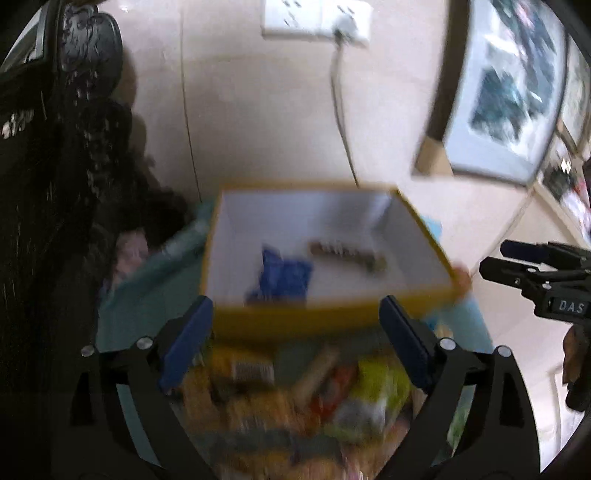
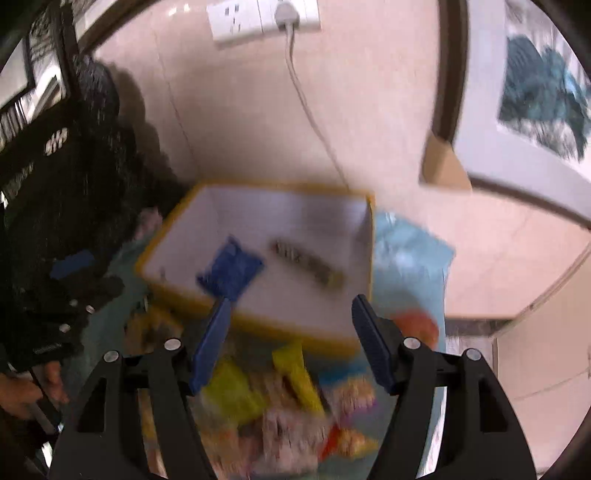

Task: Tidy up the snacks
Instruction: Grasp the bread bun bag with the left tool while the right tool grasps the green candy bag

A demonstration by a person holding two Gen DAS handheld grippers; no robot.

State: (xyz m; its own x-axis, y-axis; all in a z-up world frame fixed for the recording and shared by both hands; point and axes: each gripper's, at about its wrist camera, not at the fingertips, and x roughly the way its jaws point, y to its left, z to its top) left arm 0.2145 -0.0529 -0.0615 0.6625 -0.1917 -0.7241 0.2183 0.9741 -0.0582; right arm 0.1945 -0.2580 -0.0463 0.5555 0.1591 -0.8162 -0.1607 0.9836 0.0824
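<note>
A yellow-rimmed white box stands on a teal cloth. Inside lie a blue snack packet and a dark snack bar. A blurred heap of snack packets lies in front of the box. My left gripper is open and empty above the heap, at the box's near wall. My right gripper is open and empty, also at the near wall. The right gripper shows at the right edge of the left wrist view.
A black patterned bag stands at the left. A wall socket with a cable is behind. A framed picture leans at the right. A light blue bag lies right of the box.
</note>
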